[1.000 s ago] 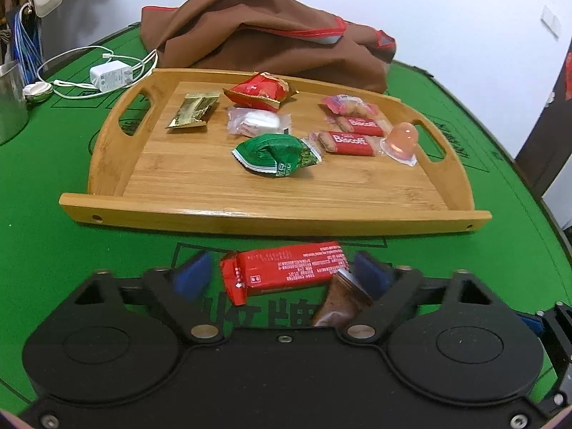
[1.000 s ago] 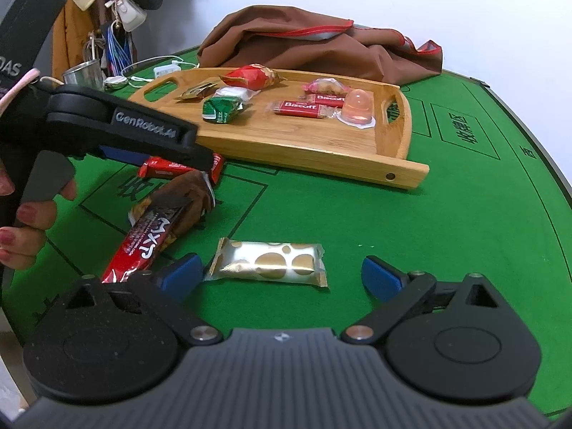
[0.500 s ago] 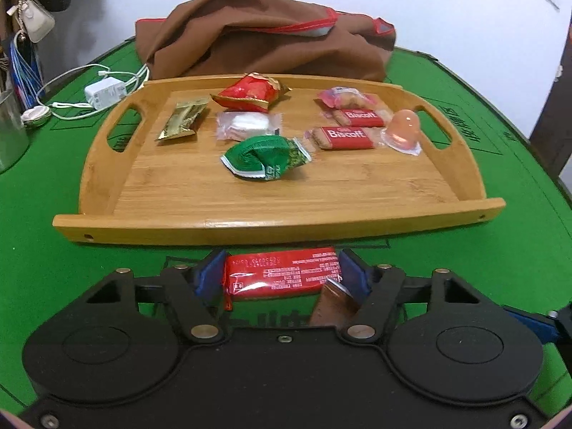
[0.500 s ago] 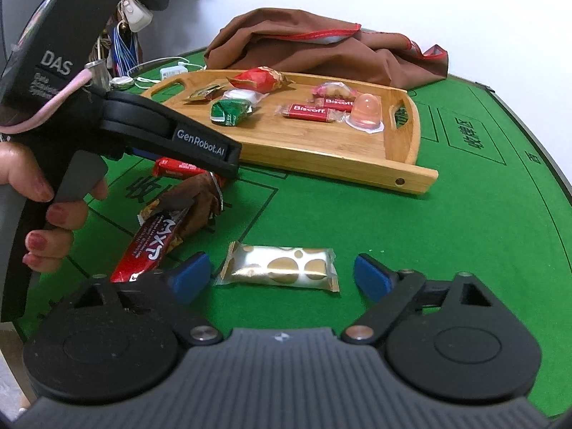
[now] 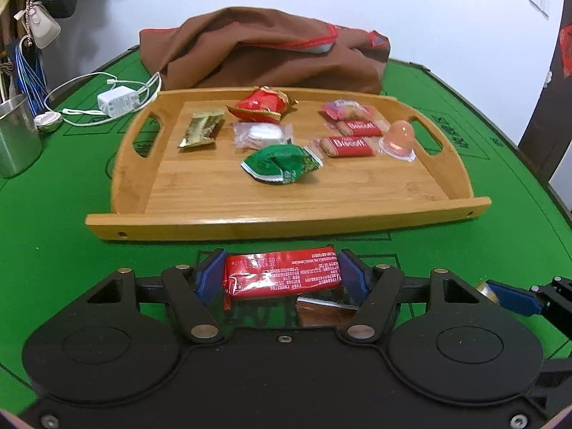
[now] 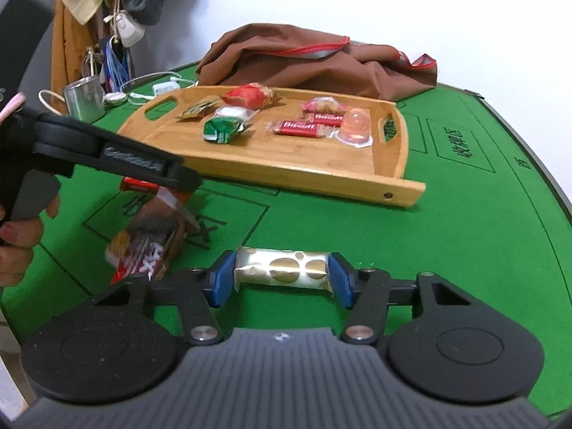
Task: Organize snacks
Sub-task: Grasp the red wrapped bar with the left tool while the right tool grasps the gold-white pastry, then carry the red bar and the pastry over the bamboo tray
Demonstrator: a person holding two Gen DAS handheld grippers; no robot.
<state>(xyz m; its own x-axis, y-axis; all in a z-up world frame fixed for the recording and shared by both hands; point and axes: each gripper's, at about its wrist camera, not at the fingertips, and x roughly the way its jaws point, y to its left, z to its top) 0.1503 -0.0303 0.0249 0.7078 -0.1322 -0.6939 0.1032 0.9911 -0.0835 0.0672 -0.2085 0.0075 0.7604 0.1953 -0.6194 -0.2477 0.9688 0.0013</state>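
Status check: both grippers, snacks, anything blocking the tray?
Left gripper clamped on red bar. Right gripper closing on gold-spotted pack. Tray ahead, path clear.

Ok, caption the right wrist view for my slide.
Right gripper closing on white-and-gold snack bar; bamboo tray beyond.

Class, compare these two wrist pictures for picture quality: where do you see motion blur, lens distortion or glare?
Left wrist view: sharp; print on the red bar is legible, glare streaks its wrapper, and the tray bows from fisheye distortion. Right wrist view: the snacks left of centre and the left gripper smear with motion blur, while the gold-dotted bar stays crisp.
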